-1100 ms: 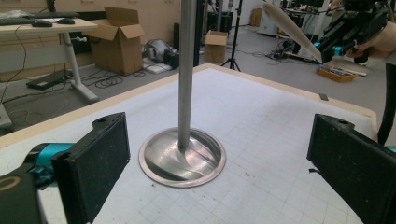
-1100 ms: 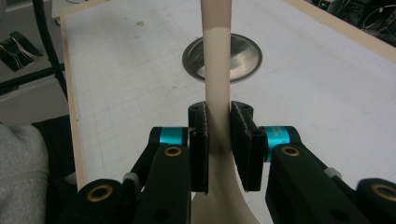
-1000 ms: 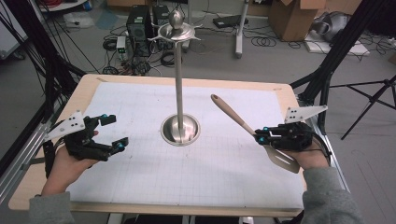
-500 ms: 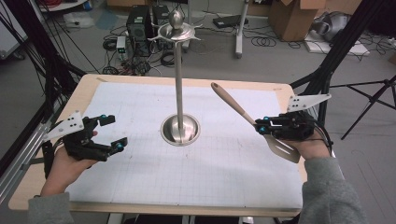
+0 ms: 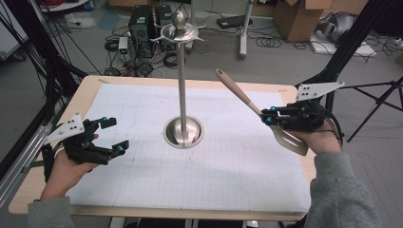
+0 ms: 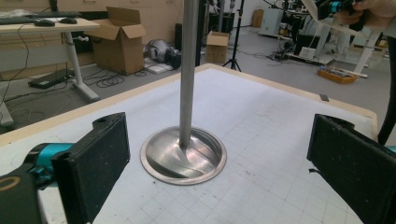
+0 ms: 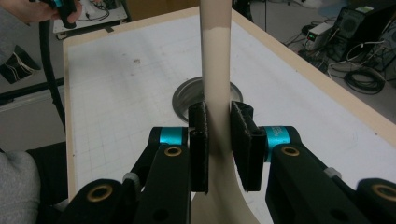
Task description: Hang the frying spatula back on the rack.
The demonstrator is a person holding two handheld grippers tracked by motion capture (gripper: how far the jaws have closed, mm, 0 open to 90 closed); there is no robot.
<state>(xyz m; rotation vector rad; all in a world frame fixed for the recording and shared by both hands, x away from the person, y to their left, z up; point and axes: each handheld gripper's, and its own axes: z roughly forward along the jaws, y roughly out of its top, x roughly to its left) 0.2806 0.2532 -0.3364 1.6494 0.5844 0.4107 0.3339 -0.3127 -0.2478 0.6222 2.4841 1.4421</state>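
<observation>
A steel utensil stand [image 5: 183, 133] rises from a round base at mid-table to a hooked top [image 5: 179, 31]. My right gripper [image 5: 268, 116] is held above the table's right side, shut on the neck of a beige slotted spatula [image 5: 237, 92]. Its handle slants up and left toward the stand, and its blade [image 5: 291, 140] lies over my hand. The right gripper view has the jaws [image 7: 218, 140] clamped on the spatula handle [image 7: 215, 56], with the stand's base [image 7: 187, 95] behind. My left gripper [image 5: 114, 135] rests open at the left, facing the stand's base [image 6: 183, 156], nothing between its jaws [image 6: 224, 172].
A white gridded mat [image 5: 228, 166] covers the wooden table [image 5: 90, 80]. Beyond the far edge the floor holds cables, a computer tower [image 5: 142, 21] and cardboard boxes [image 5: 297, 19]. A black tripod [image 5: 375, 102] stands to the right.
My right gripper has risen and shifted slightly away with the spatula, whose handle now points higher. The left gripper has stayed put.
</observation>
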